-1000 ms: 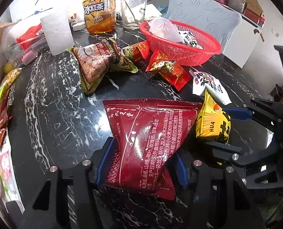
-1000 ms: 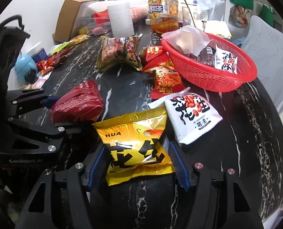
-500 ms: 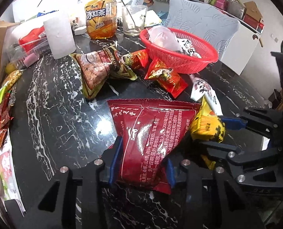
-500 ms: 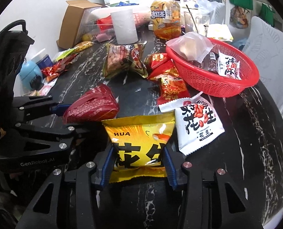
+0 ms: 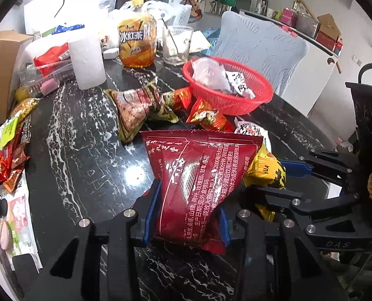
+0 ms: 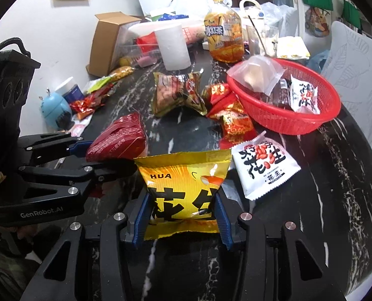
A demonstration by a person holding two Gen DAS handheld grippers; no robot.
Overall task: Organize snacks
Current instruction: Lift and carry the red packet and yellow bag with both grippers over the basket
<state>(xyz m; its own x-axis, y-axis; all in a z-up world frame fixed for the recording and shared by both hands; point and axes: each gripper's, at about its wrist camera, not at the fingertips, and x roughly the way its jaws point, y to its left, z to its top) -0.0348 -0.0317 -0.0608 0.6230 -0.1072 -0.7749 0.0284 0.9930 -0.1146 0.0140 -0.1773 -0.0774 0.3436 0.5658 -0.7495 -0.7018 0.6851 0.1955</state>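
Snacks lie scattered over a black marble desk (image 6: pixel 336 175), and each pair of tongs has one pinched. The left tongs (image 5: pixel 186 215) are clamped tight on the lower end of a dark red packet (image 5: pixel 201 175), its blue pads (image 5: pixel 152 208) creasing the foil inward so the packet fans out wider above them. The right tongs (image 6: pixel 182 215) grip a yellow packet (image 6: pixel 186 188) marked HUA by its lower part, a blue pad pressed into each side.

Seen from the right tongs, the left tongs (image 6: pixel 85 150) sit just to the left with the red packet (image 6: pixel 118 138) sticking out of them, close beside the yellow one. Seen from the left tongs, the right tongs (image 5: pixel 281 178) come in from the right with the yellow packet (image 5: pixel 266 168) tucked partly behind the red one.

Just right of the right tongs and slightly ahead, a white peanut packet (image 6: pixel 263 165) lies flat on the desk. Beyond it stands a red basket (image 6: pixel 318 123) already holding a clear bag (image 6: pixel 256 72) and another white packet (image 6: pixel 303 95). Red and gold wrappers (image 6: pixel 233 118) lie against the basket's near side, and a brown puffed bag (image 6: pixel 176 92) sits ahead of the tongs. Farther back stand a paper roll (image 6: pixel 172 47), an iced-tea bottle (image 6: pixel 223 40) and a glass (image 6: pixel 261 40).
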